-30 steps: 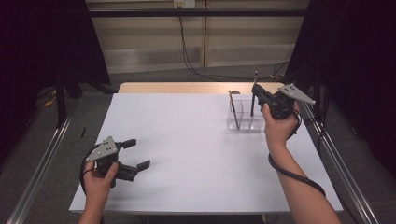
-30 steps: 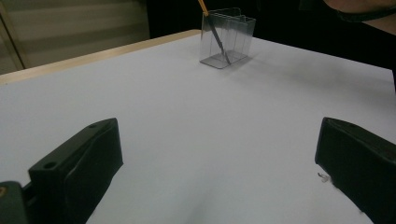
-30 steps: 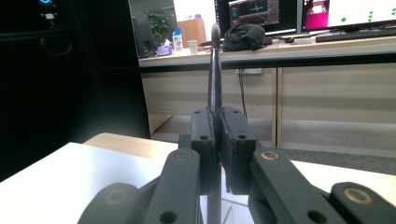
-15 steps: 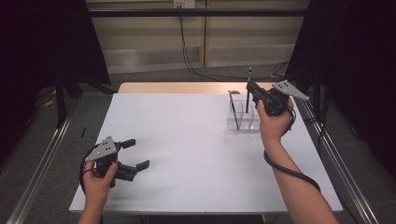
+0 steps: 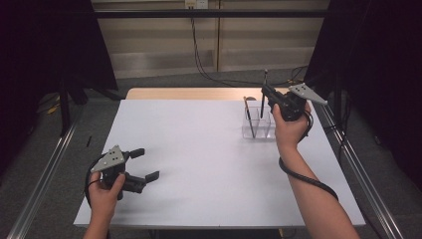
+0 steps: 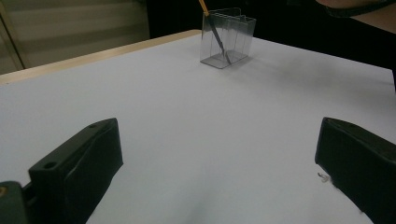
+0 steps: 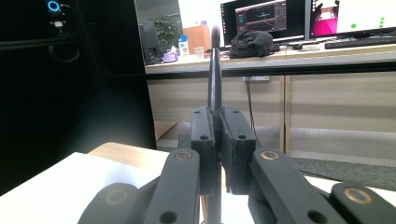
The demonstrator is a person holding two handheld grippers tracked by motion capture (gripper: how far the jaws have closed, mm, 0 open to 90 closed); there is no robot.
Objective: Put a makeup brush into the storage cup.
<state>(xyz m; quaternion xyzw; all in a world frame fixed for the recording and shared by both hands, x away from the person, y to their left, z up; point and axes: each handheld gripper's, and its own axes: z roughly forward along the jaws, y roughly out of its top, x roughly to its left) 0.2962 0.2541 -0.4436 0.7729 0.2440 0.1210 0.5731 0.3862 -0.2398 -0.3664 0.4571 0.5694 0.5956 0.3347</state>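
My right gripper (image 5: 272, 99) is shut on a thin black pen (image 5: 263, 89), which stands upright just above the right part of a clear plastic holder (image 5: 258, 124) at the table's far right. In the right gripper view the pen (image 7: 215, 70) rises straight out of the pressed-together pads (image 7: 204, 140). Another pen with an orange end (image 5: 249, 113) leans inside the holder (image 6: 227, 39). My left gripper (image 5: 146, 164) is open near the front left corner, low over the white table, with nothing between its fingers (image 6: 79, 163).
The white table top (image 5: 199, 149) has a wooden strip (image 5: 189, 93) along its far edge. Metal rails (image 5: 358, 169) run along both sides of the table. Desks with monitors (image 7: 261, 18) stand far beyond the table.
The right hand has shifted a little to the left with the pen, bringing it over the holder. The left hand has stayed still.
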